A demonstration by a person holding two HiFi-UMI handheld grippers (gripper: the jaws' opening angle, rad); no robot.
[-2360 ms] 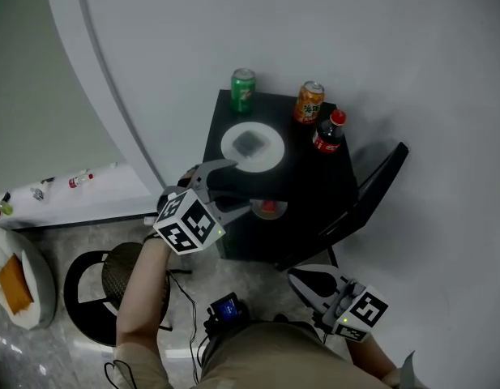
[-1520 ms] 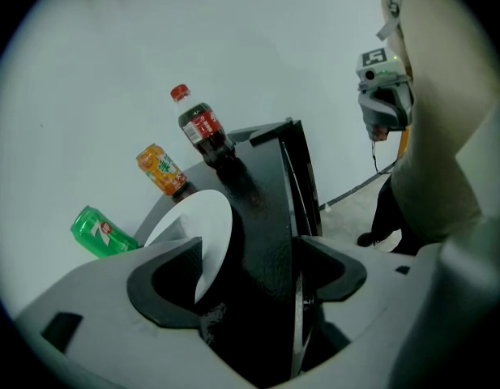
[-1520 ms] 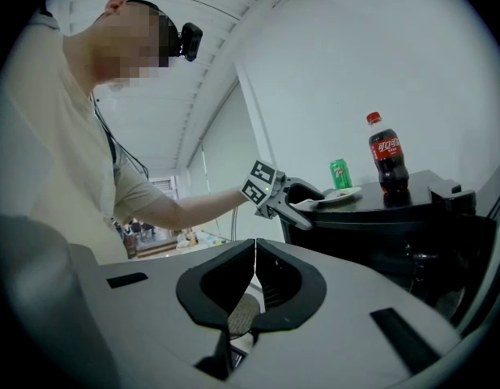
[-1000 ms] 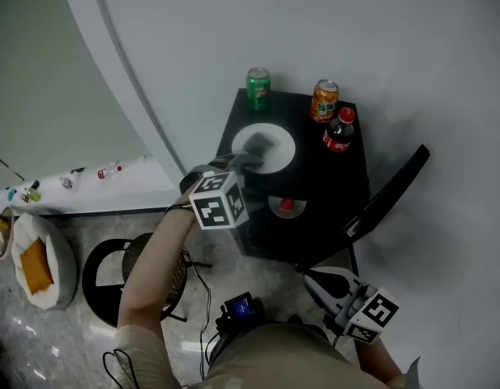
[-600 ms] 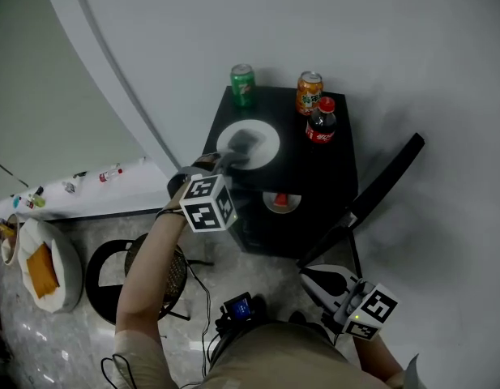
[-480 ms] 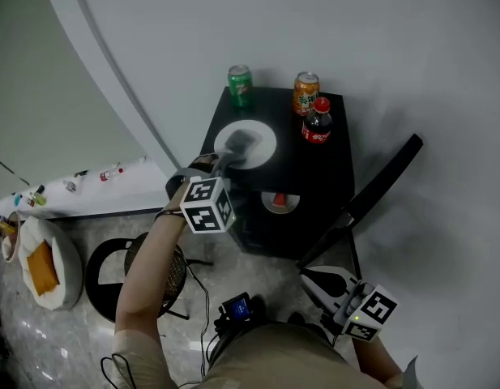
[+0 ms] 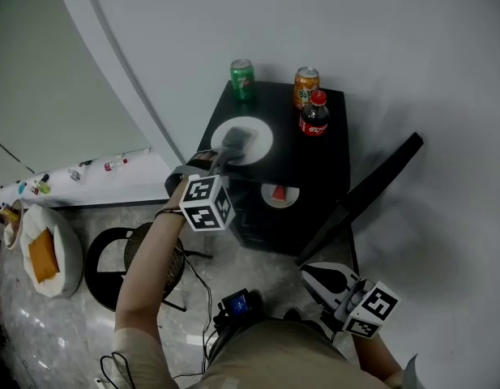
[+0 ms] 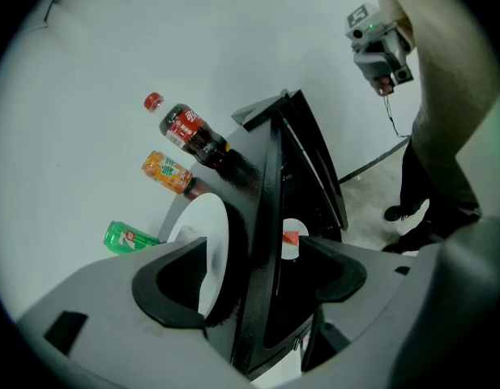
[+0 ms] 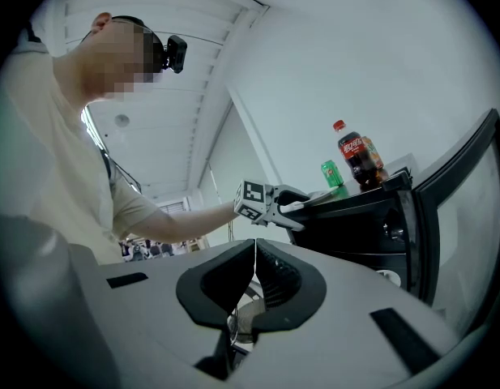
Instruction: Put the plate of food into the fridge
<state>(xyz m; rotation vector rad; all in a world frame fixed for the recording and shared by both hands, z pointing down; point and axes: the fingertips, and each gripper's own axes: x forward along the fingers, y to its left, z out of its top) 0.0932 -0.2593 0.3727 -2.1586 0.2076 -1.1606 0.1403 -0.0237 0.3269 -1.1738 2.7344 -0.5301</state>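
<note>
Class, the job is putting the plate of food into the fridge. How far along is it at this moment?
Done: the fridge door stands open. In hand: the left tongs are at the rim of the plate on top of the fridge, jaws apart, no grip yet; the right tongs hang shut and empty. Left: grip the plate, lift it and set it inside.

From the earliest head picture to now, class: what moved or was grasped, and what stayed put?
The left hand-held gripper rose from the fridge's front edge to the plate's near rim, jaws open, gripping nothing yet. The right hand-held gripper stayed low and shut. Plate, green can, orange can, bottle and open fridge door kept their places.
</note>
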